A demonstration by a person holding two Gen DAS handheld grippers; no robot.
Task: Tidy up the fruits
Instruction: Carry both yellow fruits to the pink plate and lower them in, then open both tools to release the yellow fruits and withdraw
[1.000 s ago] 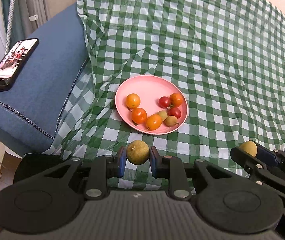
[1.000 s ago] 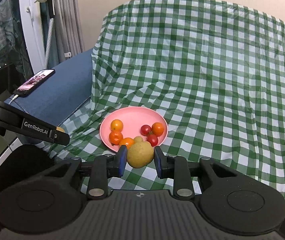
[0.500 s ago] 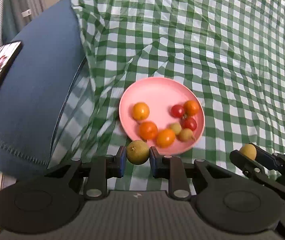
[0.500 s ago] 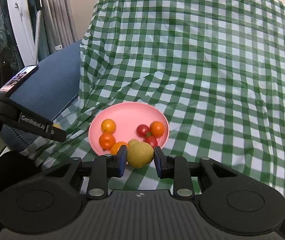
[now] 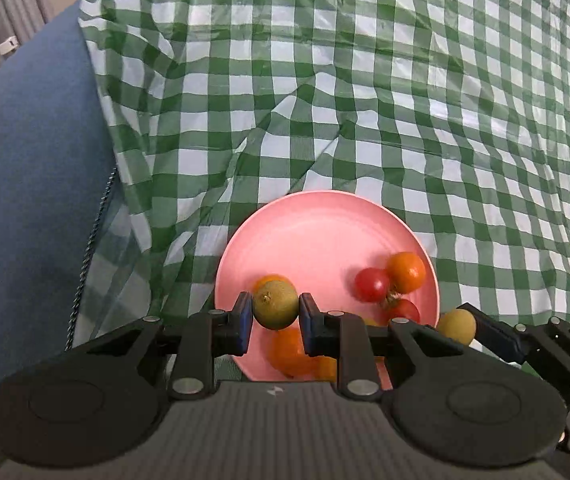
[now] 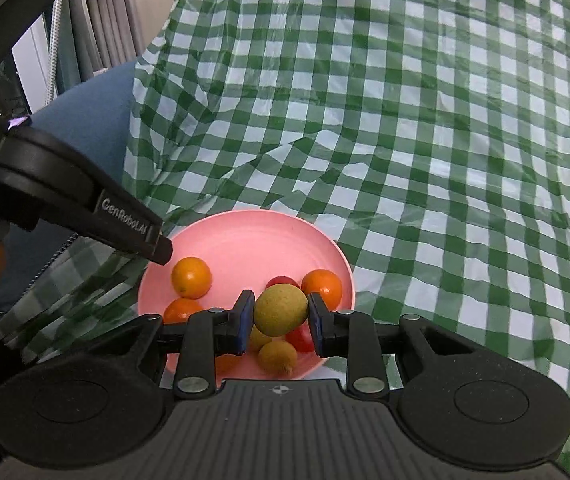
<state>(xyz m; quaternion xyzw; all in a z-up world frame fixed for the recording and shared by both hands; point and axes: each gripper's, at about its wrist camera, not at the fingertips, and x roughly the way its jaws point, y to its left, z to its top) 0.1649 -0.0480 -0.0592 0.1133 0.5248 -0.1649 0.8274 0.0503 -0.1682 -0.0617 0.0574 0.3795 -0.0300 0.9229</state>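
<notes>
In the left wrist view, the left gripper [image 5: 275,316] is seen with its jaws clamped on a small round greenish-yellow fruit [image 5: 275,309], which is gripped at its two sides and carried above the near left part of the pink plate [image 5: 309,236]. The fruit is judged to be held over the plate because it is to be set down among those already gathered there: two red tomatoes [image 5: 372,285] and several oranges [image 5: 407,272] lie in the plate's near half, while its far half is bare. At the right edge the right gripper [image 5: 461,326] is seen from the side, closed on a yellow fruit at the plate's near right rim. The plate rests on a green and white checked cloth [image 5: 365,100], beside a blue cushion [image 5: 29,168]. No writing is legible in this view. In the right wrist view, the right gripper's jaws are clamped on a yellow-green fruit [image 6: 281,310], held above the near part of the plate, over further small yellow fruits [image 6: 277,356]. The two loads appear to be kept side by side, so that neither gripper blocks the other. The left gripper's body crosses the frame at the left; white lettering on it reads roughly "GenRobot.AI". No other label is seen.
</notes>
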